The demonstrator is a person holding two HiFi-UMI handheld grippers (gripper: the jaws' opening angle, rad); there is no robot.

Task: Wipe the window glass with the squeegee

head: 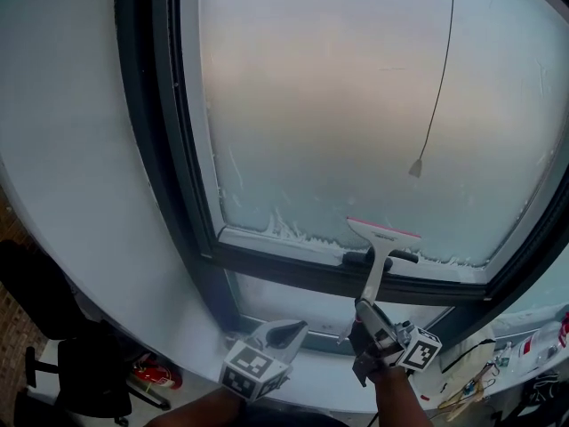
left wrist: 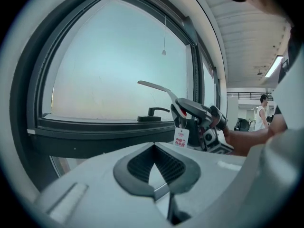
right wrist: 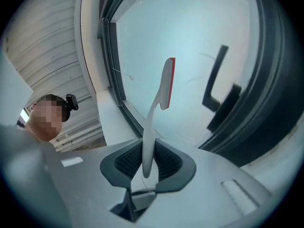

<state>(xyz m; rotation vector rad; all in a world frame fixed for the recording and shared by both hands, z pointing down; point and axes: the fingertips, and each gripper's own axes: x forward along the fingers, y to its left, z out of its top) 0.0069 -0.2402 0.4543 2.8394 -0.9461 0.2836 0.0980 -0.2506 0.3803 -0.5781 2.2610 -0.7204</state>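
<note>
The squeegee [head: 383,235] is white with a red blade edge, and its blade lies against the bottom of the window glass [head: 356,105], just above the dark frame. My right gripper [head: 366,314] is shut on its handle, which rises between the pads in the right gripper view, where the squeegee [right wrist: 159,96] tilts toward the glass [right wrist: 190,42]. Foam streaks line the pane's lower edge. My left gripper [head: 286,333] hovers low over the sill, shut and empty. In the left gripper view my left gripper [left wrist: 154,169] faces the window, with the squeegee [left wrist: 156,86] and right gripper [left wrist: 202,120] at its right.
A black window handle [head: 397,257] sits on the lower frame beside the squeegee's neck. A thin blind cord with a pull [head: 415,168] hangs in front of the glass. A white sill [head: 133,265] runs below. Bottles and clutter [head: 524,345] lie at the right.
</note>
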